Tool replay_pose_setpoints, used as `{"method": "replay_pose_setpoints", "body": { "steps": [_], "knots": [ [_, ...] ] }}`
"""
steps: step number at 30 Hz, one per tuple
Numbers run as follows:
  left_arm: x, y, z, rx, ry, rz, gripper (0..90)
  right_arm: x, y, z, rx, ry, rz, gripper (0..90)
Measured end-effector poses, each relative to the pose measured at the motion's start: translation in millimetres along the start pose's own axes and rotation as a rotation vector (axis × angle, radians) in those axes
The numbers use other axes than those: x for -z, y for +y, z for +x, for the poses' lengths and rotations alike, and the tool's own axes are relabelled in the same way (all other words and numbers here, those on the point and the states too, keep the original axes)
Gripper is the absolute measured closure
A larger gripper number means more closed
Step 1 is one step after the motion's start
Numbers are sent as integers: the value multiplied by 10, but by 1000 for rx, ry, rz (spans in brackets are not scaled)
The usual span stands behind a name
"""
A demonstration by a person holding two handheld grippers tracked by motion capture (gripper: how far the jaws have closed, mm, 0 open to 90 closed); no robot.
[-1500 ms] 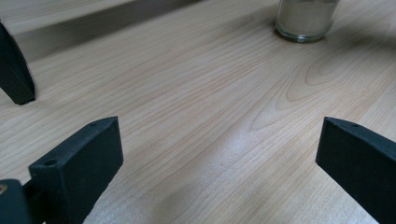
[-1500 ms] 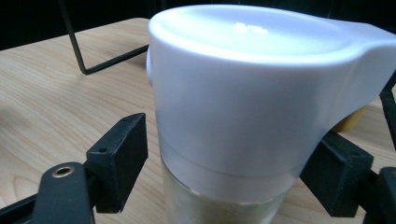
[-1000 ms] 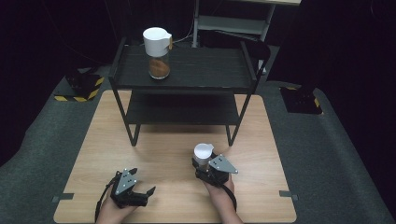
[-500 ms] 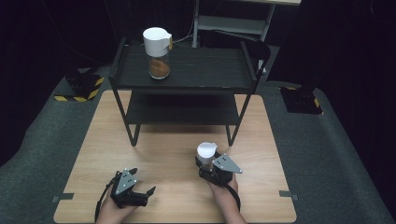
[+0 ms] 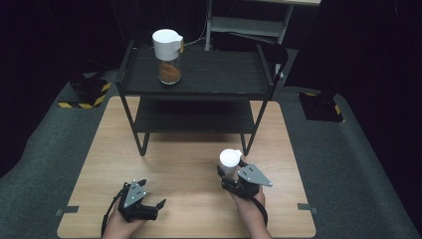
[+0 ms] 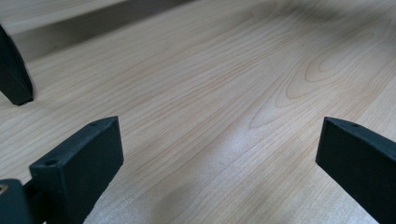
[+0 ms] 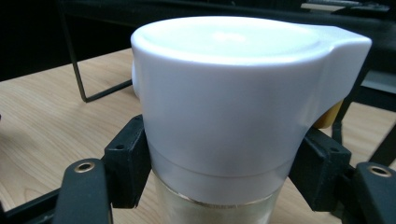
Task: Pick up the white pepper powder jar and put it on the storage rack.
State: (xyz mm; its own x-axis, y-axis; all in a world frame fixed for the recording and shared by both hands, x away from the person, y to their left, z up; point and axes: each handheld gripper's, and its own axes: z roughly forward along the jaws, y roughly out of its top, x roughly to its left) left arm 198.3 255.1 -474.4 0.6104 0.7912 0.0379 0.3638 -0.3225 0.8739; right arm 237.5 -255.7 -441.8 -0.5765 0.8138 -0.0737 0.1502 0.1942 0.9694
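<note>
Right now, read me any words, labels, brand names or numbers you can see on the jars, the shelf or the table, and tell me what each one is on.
None can be read.
The white-lidded jar shut in the right claw: blank lid and glass.
The jar of brown powder on the black shelf: no label visible.
The wooden table: bare grain.

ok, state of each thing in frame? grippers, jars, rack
right gripper: shut on the white-lidded jar, near the rack's right front leg
white-lidded jar: upright, lid on, clamped just below the lid
left gripper: open, nothing between the jaws, low over the table
jar with brown contents: upright on the rack's top shelf, lid on
rack: standing on the table, lower shelf bare
</note>
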Motion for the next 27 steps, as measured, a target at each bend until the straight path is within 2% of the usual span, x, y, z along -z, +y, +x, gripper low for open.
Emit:
{"method": "replay_pose_setpoints", "body": {
  "steps": [7, 16, 21, 27],
  "knots": [
    [-9, 30, -28, -23, 6, 17, 16, 171, 120, -32, 15, -16, -27, 301],
    [-10, 31, -28, -19, 9, 18, 16, 340, 296, -66, 21, -24, -66, 300],
    [-12, 32, -31, -20, 10, 19, 16, 420, 423, -67, 51, -30, -82, 301],
    [-12, 36, -38, -22, 8, 22, 15, 473, 554, -87, 43, -29, -89, 301]
  ]
}}
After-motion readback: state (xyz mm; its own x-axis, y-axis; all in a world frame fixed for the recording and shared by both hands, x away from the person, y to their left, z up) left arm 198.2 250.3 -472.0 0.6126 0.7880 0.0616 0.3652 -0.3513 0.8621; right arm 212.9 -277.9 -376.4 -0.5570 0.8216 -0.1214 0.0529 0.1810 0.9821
